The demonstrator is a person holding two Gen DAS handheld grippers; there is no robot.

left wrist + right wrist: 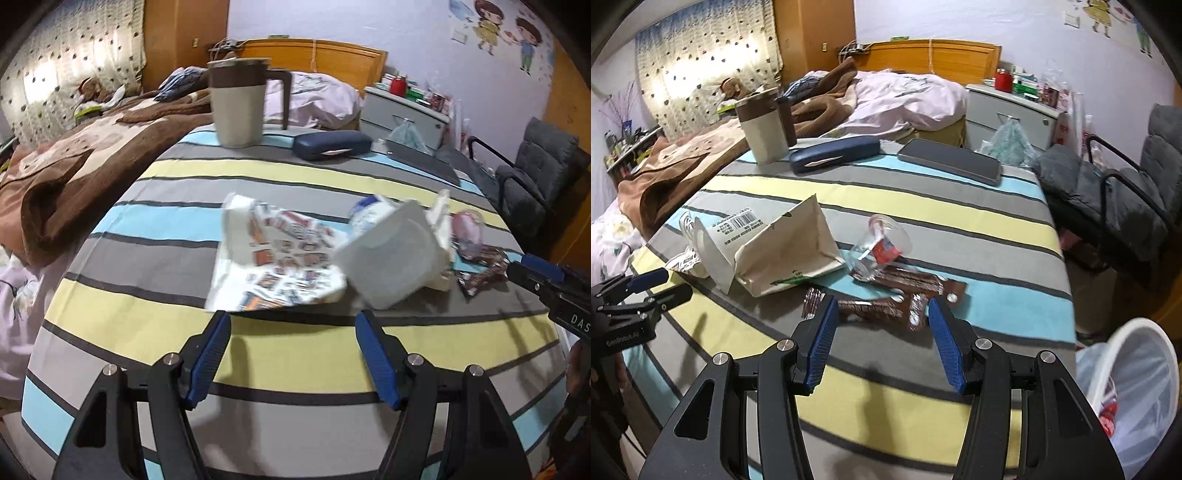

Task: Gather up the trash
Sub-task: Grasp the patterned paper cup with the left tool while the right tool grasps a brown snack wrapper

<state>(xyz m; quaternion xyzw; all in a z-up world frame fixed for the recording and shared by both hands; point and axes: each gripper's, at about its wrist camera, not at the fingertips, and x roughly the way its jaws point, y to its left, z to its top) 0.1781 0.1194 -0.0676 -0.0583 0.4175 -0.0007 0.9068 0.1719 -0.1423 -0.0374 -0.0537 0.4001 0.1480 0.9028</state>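
Observation:
Trash lies on the striped table (295,354). In the left wrist view, a white wrapper with orange print (280,258) sits just beyond my left gripper (293,319), which is open and empty. Right of it are a white paper bag (391,254), a clear plastic cup (469,232) and brown snack wrappers (480,273). My right gripper (532,275) enters from the right edge. In the right wrist view, my right gripper (882,306) hangs open just above the brown wrappers (879,308), not pressing on them. The cup (882,247) and paper bag (790,254) lie beyond. My left gripper (674,283) is at the left.
A mug (764,125), a dark glasses case (834,153) and a flat dark device (951,160) stand at the table's far side. A bin with a white liner (1134,387) is off the table's right edge. A grey chair (1126,192) and a bed (886,99) lie beyond.

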